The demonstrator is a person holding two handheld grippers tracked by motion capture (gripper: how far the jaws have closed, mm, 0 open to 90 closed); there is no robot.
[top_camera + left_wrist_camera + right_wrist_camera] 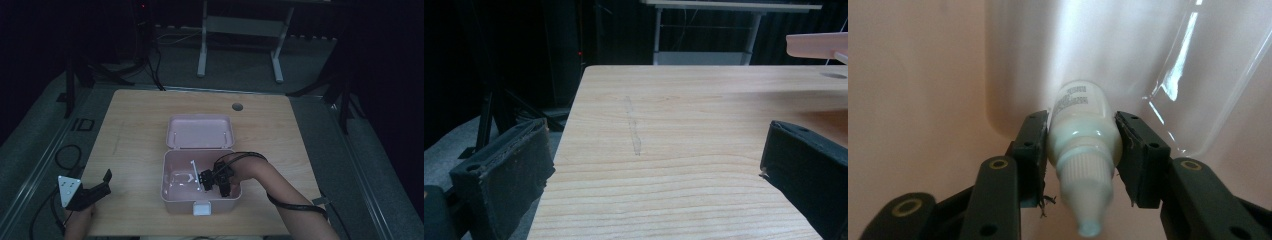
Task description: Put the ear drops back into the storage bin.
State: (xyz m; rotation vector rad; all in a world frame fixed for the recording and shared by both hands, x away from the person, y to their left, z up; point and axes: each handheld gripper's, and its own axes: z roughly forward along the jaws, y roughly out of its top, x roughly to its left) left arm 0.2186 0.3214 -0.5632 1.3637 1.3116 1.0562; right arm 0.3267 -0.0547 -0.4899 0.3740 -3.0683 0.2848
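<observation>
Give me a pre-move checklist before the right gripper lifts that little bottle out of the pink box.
1. Grip on the small white plastic dropper bottle: right gripper jaws press both sides near its shoulder: ok.
2. Bottle cap: white ribbed cap in place, pointing toward the camera: ok.
3. Pink plastic box: hinged lid lies open behind it, so the way up looks free: ok.
4. Clear plastic sheet beside the bottle: whether it touches the bottle: cannot tell.
5. Left gripper: open, holding nothing, at the wooden table edge away from the box: ok.
</observation>
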